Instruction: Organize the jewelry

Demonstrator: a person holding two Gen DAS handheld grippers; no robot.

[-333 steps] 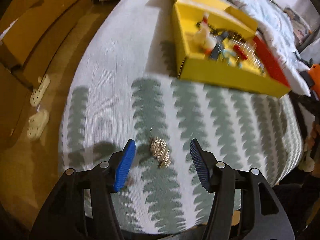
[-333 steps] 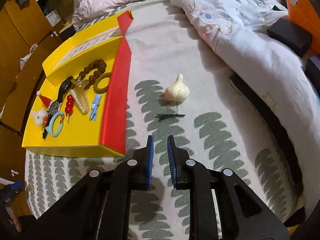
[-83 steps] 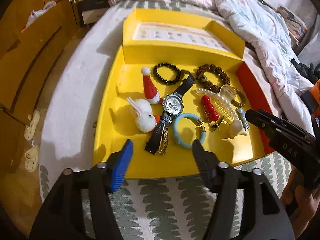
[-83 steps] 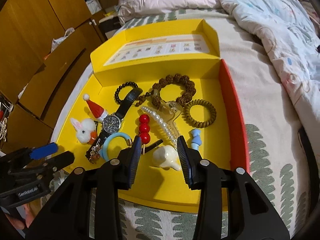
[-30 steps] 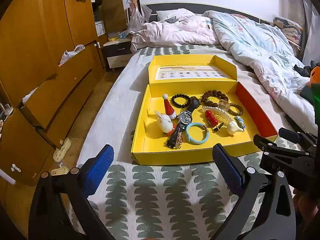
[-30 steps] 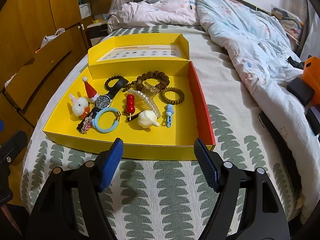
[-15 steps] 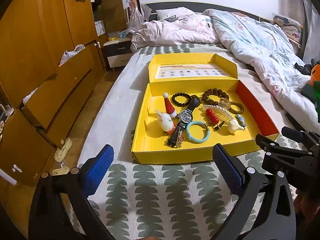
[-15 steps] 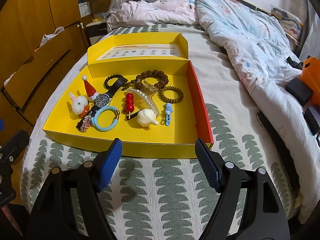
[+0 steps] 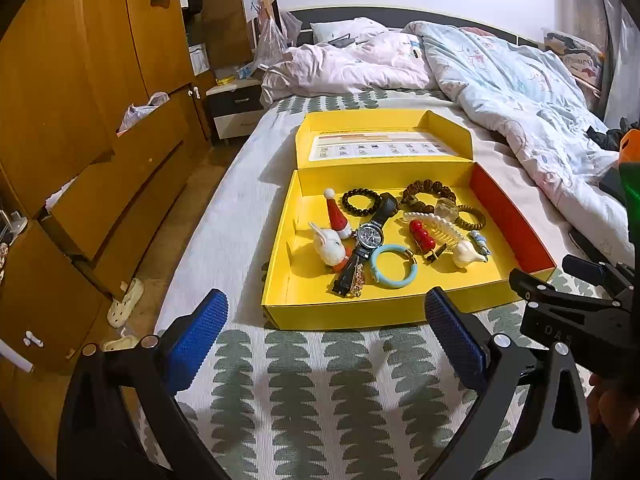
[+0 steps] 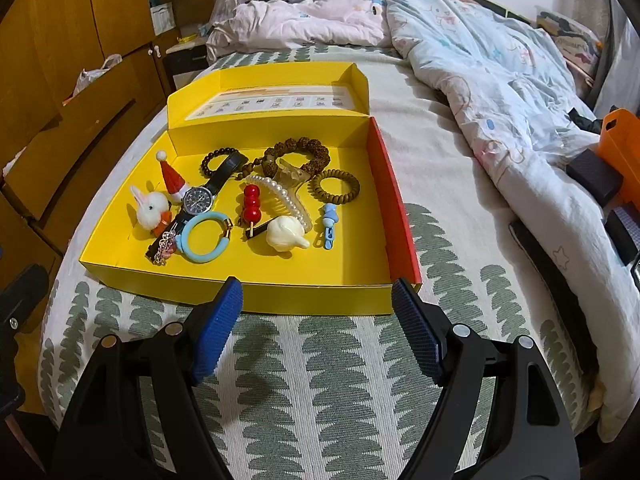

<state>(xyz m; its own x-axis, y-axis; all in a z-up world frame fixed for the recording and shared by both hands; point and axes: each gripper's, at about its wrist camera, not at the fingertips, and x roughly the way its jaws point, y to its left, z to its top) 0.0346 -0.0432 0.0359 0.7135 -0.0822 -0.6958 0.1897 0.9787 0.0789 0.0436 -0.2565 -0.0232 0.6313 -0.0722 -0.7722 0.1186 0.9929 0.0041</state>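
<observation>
I've got both tongs hovering over the bed's leaf-print cover point(image 10: 328, 360), each spread wide and carrying nothing: left tongs point(image 9: 326, 332), right tongs point(image 10: 318, 320). Dead ahead at twelve o'clock sits the yellow box point(image 10: 280, 298), lid flipped up behind it. The jewelry is all inside: wristwatch point(image 10: 198, 200) near the centre, blue bangle point(image 10: 202, 240) just in front of it, red bead clip point(image 10: 251, 202), pearl claw clip point(image 10: 282, 196), white garlic-shaped piece point(image 10: 285, 234). Bunny clip point(image 10: 151, 205) and Santa hat clip point(image 10: 172, 178) at ten o'clock, wooden bead bracelet point(image 10: 298, 152) at the back. At three o'clock in the left view, the right tongs' black frame point(image 9: 576, 316).
</observation>
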